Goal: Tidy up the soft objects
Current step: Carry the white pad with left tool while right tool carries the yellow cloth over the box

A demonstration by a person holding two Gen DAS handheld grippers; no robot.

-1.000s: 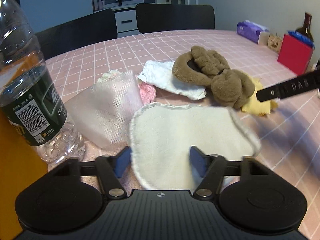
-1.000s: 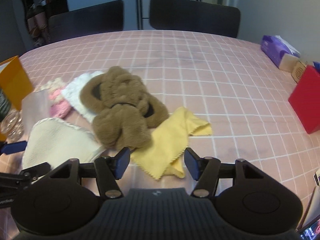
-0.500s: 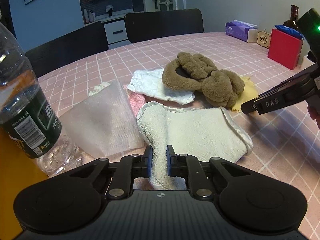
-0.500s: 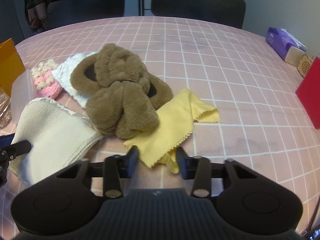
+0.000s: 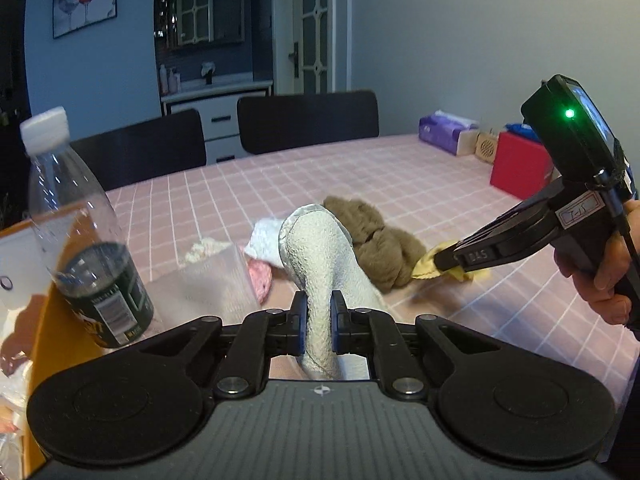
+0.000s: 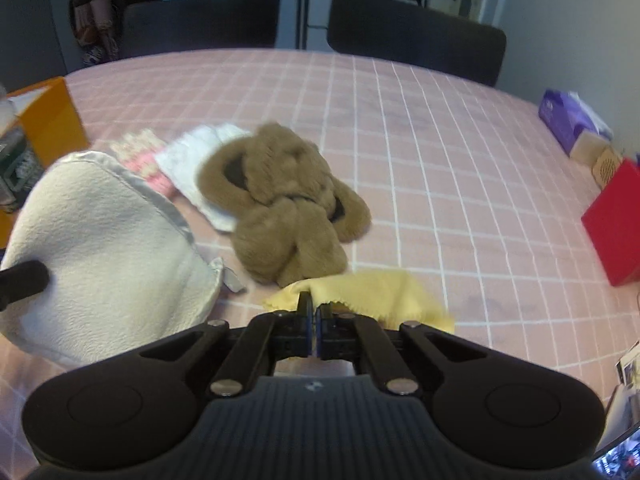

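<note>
Left gripper (image 5: 319, 320) pinches the cream cloth (image 5: 320, 248), which arches up ahead of me; the bottle (image 5: 86, 232) stands near on my left. Through the right view, my right gripper (image 6: 313, 330) clamps the yellow cloth (image 6: 372, 292), just before the brown plush (image 6: 284, 204); free tablecloth (image 6: 460, 184) lies rightward.

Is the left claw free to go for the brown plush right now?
Probably not: the left claw is shut on the cream cloth, which hangs between it and the brown plush.
</note>
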